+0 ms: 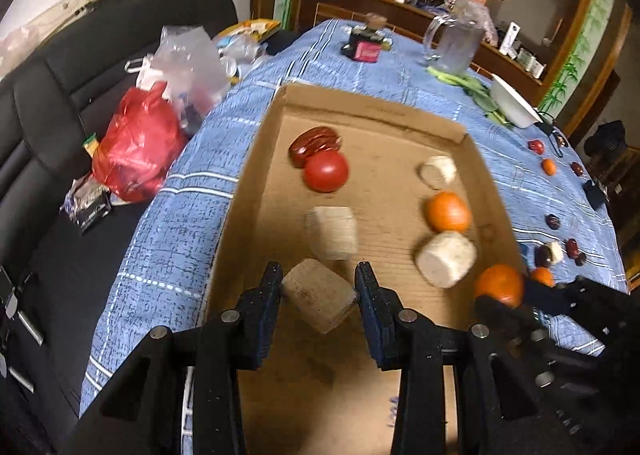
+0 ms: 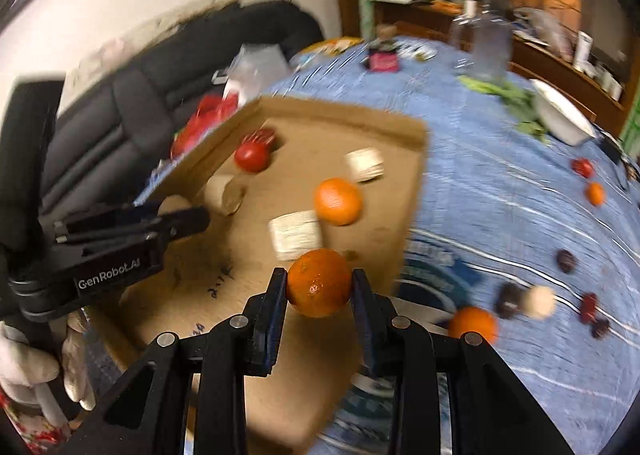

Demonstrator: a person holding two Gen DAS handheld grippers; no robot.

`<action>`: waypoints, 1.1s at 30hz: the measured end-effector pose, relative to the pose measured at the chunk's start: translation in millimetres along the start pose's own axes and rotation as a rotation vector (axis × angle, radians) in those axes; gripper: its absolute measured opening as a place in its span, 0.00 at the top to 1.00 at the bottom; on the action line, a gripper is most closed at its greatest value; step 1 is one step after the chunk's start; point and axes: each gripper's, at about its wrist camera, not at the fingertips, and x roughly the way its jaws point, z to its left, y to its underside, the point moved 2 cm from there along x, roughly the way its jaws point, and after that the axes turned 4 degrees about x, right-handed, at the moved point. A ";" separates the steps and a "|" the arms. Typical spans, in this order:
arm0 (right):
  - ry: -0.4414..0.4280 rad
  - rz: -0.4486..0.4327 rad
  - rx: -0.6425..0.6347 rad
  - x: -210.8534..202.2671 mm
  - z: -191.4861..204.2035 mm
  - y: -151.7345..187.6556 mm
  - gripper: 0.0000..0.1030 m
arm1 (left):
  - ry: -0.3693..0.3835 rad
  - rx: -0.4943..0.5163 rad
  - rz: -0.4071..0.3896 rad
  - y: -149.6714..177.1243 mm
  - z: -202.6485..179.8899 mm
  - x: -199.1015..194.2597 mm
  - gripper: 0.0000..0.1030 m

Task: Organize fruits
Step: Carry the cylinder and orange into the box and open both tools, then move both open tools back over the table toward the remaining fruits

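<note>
Your left gripper (image 1: pixel 318 283) fingers clamping a tan cork-like block (image 1: pixel 318 301) above the cardboard tray (image 1: pixel 372 105), your right gripper (image 2: pixel 319 287) fingers squeezing an orange (image 2: pixel 319 282) over the tray's near edge, loose fruit lying toward the desk's (image 2: pixel 500 175) right edge.

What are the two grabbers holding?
Left hand-held gripper: a tan block, by its side faces. Right hand-held gripper: an orange, by its sides.

Blue-clothed table (image 1: pixel 168 223) bearing cardboard tray (image 1: pixel 372 111), loose fruits (image 1: pixel 549 166).
</note>
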 end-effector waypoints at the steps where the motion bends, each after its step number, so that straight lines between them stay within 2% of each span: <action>1: 0.002 0.008 -0.003 5.4 0.8 -0.6 0.66 | 0.003 -0.004 0.009 0.6 1.4 3.1 0.65; 5: 0.020 0.026 -0.010 21.3 3.4 -3.3 0.65 | 0.008 -0.005 0.003 -2.5 -1.5 5.5 0.64; 7: 0.016 0.032 0.001 24.2 1.6 -6.2 0.65 | 0.027 -0.020 0.002 -4.6 1.7 5.4 0.58; 8: 0.012 0.034 0.009 25.3 1.1 -6.6 0.62 | 0.037 -0.030 -0.002 -4.8 2.2 3.8 0.55; 10: -0.002 0.027 0.016 23.8 1.5 -7.8 0.56 | 0.058 -0.056 -0.015 -4.3 5.7 -3.7 0.53; 13: -0.016 -0.009 0.010 6.9 5.3 -5.6 0.55 | 0.068 -0.086 -0.047 -2.6 10.0 -19.5 0.49; 15: -0.027 -0.053 0.007 -12.3 6.2 -2.2 0.54 | 0.065 -0.104 -0.079 0.1 10.7 -34.7 0.38; 16: -0.031 -0.080 0.007 -23.9 4.9 0.6 0.52 | 0.065 -0.111 -0.100 2.5 9.4 -44.5 0.35; 19: -0.022 -0.172 0.030 -61.2 -6.6 16.7 0.40 | 0.070 -0.114 -0.163 13.0 -3.0 -75.4 0.25; 21: -0.006 -0.239 0.081 -87.6 -25.5 35.7 0.37 | 0.074 -0.096 -0.212 23.4 -17.7 -95.5 0.19; 24: 0.012 -0.289 0.206 -113.5 -63.1 66.6 0.37 | 0.106 -0.062 -0.259 41.2 -44.3 -114.6 0.17; 28: 0.033 -0.310 0.399 -141.9 -118.6 103.0 0.38 | 0.124 0.036 -0.240 58.8 -91.2 -121.6 0.17; 33: 0.086 -0.436 0.528 -194.2 -162.4 131.1 0.36 | 0.152 0.120 -0.250 66.7 -143.1 -134.1 0.17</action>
